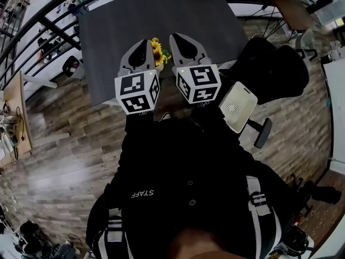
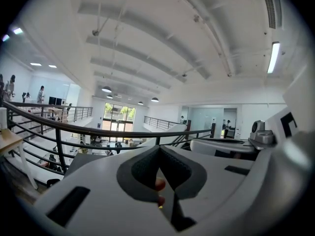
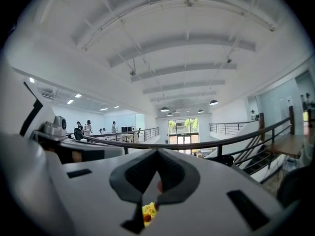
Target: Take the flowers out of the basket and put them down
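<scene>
Head view: the flowers (image 1: 157, 52), yellow blooms, stand at the near edge of the grey bench (image 1: 161, 15). The left tongs (image 1: 142, 42) and right tongs (image 1: 175, 36) hang over that same edge, with the blooms showing between the two. A black chair (image 1: 275, 69) stands off the bench's right side.

Left gripper view: the left tongs (image 2: 158, 149) are pressed together tip to tip. A dark railing (image 2: 98, 130) runs beyond the bench.

Right gripper view: the right tongs (image 3: 157, 151) are likewise pressed together, gripping nothing. The flowers (image 3: 147, 212) show through the slot under the tips, lower down towards the bench.
</scene>
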### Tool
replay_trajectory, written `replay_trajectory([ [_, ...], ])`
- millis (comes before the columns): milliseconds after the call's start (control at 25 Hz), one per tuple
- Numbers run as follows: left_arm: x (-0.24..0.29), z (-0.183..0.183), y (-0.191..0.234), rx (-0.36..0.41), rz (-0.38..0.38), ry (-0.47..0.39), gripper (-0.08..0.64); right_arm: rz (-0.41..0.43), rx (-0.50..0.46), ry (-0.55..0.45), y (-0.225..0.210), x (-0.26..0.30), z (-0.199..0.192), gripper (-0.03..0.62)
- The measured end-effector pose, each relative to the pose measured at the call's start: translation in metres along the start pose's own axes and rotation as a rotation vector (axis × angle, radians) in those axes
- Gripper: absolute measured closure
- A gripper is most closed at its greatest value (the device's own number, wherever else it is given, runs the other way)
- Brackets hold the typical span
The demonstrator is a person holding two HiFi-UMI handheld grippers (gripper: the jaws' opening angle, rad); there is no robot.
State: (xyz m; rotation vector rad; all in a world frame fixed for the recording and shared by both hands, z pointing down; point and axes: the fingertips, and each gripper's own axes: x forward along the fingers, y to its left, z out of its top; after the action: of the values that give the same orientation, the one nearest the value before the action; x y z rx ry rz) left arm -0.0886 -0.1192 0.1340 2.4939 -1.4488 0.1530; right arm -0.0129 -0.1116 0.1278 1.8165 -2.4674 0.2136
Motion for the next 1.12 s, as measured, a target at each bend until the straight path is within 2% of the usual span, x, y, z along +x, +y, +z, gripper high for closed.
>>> replay_trajectory([
  [520, 0.008, 0.008, -0.010, -0.004, -0.001, -0.028, 0.561, 0.010, -0.036, -0.014, -0.011, -0.002, 0.012, 0.578],
  [720, 0.007, 0.014, -0.015, 0.004, -0.020, -0.073, 0.561, 0.008, -0.032, -0.025, -0.013, -0.001, 0.012, 0.578],
  [1120, 0.011, 0.011, -0.010, 0.007, -0.025, -0.072, 0.561, -0.020, -0.072, -0.053, -0.013, 0.000, 0.013, 0.578],
])
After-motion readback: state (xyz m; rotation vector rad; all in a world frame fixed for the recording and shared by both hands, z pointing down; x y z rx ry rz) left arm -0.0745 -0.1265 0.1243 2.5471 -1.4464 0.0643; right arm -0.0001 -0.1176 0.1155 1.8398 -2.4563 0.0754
